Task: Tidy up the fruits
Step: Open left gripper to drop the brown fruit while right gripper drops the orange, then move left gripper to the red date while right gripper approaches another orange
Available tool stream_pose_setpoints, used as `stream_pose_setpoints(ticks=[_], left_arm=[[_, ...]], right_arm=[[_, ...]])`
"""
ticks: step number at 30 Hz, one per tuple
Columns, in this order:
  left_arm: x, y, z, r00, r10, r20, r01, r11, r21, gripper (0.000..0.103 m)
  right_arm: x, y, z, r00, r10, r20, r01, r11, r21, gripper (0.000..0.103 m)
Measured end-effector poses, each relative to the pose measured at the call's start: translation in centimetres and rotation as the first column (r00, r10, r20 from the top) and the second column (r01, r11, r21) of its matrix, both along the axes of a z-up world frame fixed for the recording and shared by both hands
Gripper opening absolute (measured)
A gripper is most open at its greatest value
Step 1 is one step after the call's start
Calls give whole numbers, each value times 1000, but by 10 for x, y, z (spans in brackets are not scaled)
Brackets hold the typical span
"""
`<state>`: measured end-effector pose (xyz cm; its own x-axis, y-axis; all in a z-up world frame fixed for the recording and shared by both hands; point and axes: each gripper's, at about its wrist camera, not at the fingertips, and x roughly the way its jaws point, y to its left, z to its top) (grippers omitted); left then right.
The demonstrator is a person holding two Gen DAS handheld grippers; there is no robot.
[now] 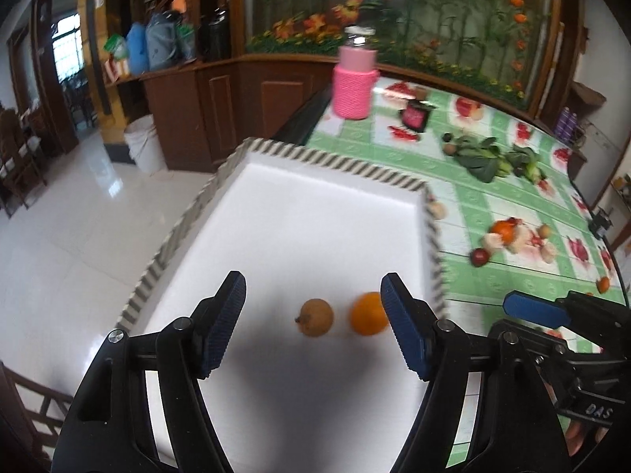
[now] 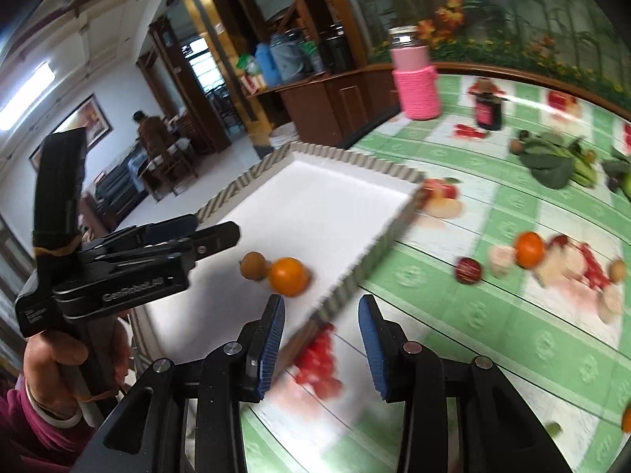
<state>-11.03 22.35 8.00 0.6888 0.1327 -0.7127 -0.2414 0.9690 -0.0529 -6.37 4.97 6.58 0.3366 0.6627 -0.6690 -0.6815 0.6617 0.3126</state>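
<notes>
A white tray with a striped rim (image 1: 347, 167) (image 2: 355, 161) sits at the table's left end. In it lie a brown round fruit (image 1: 314, 317) (image 2: 253, 265) and an orange (image 1: 368, 312) (image 2: 288, 276). My left gripper (image 1: 313, 323) is open and empty, hovering over the tray above these two fruits. My right gripper (image 2: 321, 349) is open and empty above the tray's near right corner. On the tablecloth lie another orange (image 1: 504, 229) (image 2: 529, 249), a dark red fruit (image 1: 479, 257) (image 2: 468, 270) and a small brown fruit (image 2: 617, 269).
A pink covered bottle (image 1: 355, 79) (image 2: 416, 79) and a dark jar (image 2: 489, 108) stand at the table's far side. Leafy greens (image 1: 489, 155) (image 2: 552, 161) lie beyond the loose fruits. The green checked tablecloth (image 2: 473, 354) has printed fruit pictures. Floor lies left of the tray.
</notes>
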Motion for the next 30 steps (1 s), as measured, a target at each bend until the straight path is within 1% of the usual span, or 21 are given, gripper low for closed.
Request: stream_pose_setpoints(ticks=[6,11,14,18,20,23,27,30], left_arm=[[6,-45,3,995,-96,18,96,995,-26,72],[16,-82,-2,984,-176,9,176,982,-65,72],[26,-103,-5,977,-212,-5,212,975,-67,72],[39,-123,-13,967,-254,-34,251,965,-73,72],[47,-132,-20,962,-267,-57,263,962,-74,72],[57,-140,-26,957,-279,-75,273,959,-81,72],[70,-153,-33,952,-291,-97,284,956,-72,72],[77,-157,-38,948,-296,-116,290,955,-69,72]], right_arm=[[-1,-53,-4,994,-108,1,108,994,-9,38],[-2,-100,-10,979,-203,-4,202,979,-26,38],[-1,-125,-14,966,-258,0,257,965,-44,38],[-4,-165,-19,943,-333,-3,332,942,-43,38],[-5,-182,-18,930,-367,12,367,929,-48,38],[-8,-211,-19,900,-433,52,436,896,-85,40],[-4,-243,-25,859,-506,79,512,849,-131,41],[3,-257,-30,848,-526,64,529,836,-143,42]])
